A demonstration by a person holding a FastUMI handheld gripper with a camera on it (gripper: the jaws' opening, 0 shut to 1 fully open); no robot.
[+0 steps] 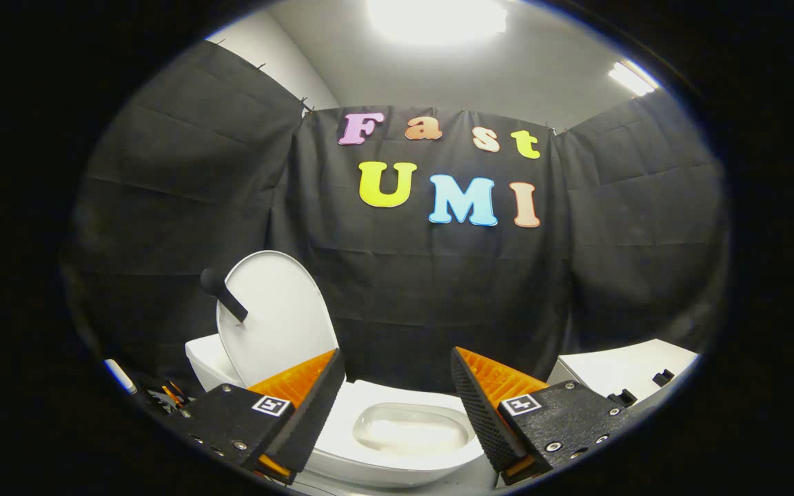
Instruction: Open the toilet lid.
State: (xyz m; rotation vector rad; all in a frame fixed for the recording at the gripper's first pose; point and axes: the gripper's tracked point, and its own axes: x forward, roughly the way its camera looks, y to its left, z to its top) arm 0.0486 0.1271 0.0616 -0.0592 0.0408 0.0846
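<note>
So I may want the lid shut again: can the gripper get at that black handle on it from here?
Probably yes: the gripper is open, and nothing lies between it and the black handle on the raised lid.

this is a mock bathroom set up inside a recording booth, not a lived-in home: black cloth (163, 172) is clipped up as walls on three sides, with a plain grey ceiling (438, 76) and bright strip lights (631, 77) above it. a white toilet (404, 441) stands against the cloth with its lid (280, 317) raised and a black handle (223, 293) fixed to it, and a white cabinet-like unit (631, 368) sits just beside it.
</note>
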